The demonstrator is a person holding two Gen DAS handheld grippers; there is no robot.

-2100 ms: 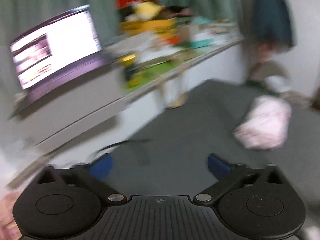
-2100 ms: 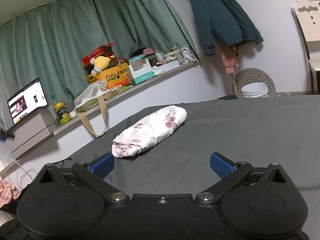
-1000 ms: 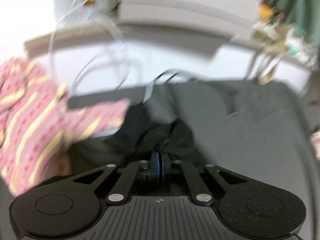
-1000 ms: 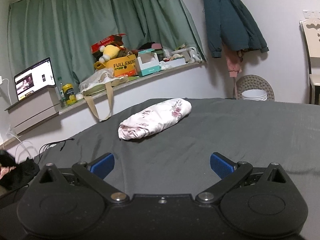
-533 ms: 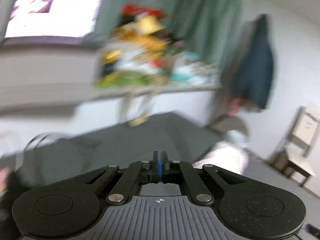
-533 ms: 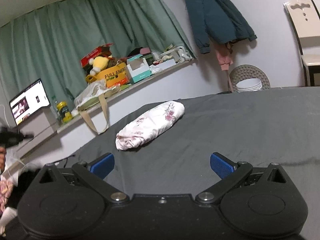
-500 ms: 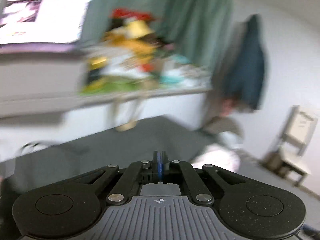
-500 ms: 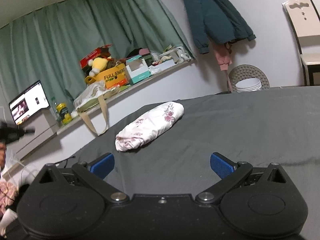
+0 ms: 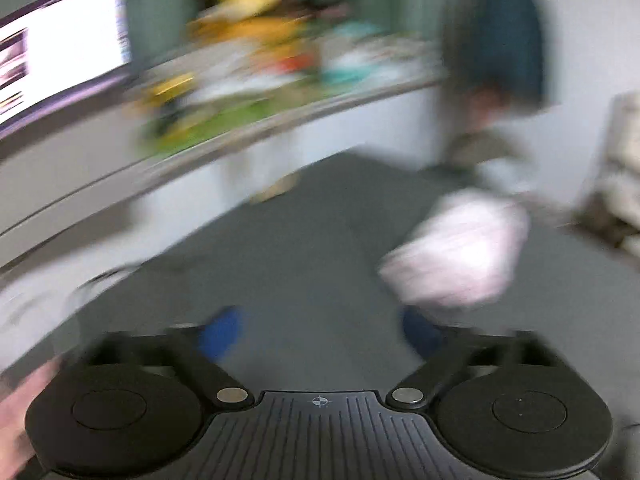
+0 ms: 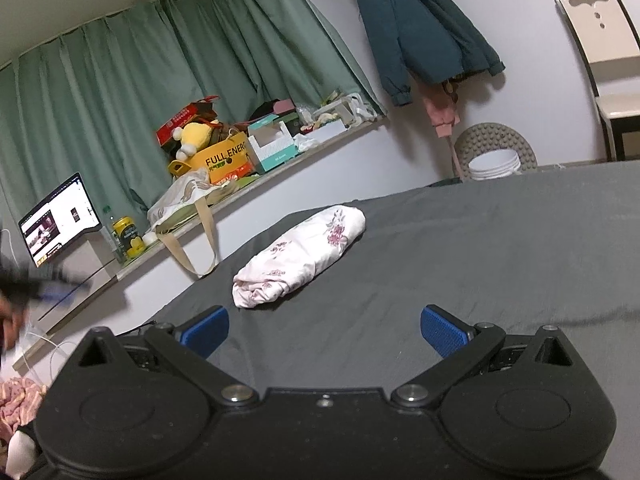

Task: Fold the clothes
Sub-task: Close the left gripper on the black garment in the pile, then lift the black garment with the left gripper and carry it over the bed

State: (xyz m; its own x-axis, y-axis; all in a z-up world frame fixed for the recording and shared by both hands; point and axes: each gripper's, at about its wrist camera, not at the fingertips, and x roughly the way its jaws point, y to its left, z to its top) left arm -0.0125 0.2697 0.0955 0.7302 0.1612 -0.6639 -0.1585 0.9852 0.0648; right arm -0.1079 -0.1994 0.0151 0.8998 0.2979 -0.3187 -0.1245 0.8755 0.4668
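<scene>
Though blurred, both tongs apparently agape

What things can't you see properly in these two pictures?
- Left wrist view: motion blur smears everything; the shelf clutter can't be identified, and the white bundle shows no pattern.
- Right wrist view: the left gripper is a dark streak at the left edge.
- Right wrist view: the pink striped cloth is cut off by the frame edge and the right gripper.
</scene>
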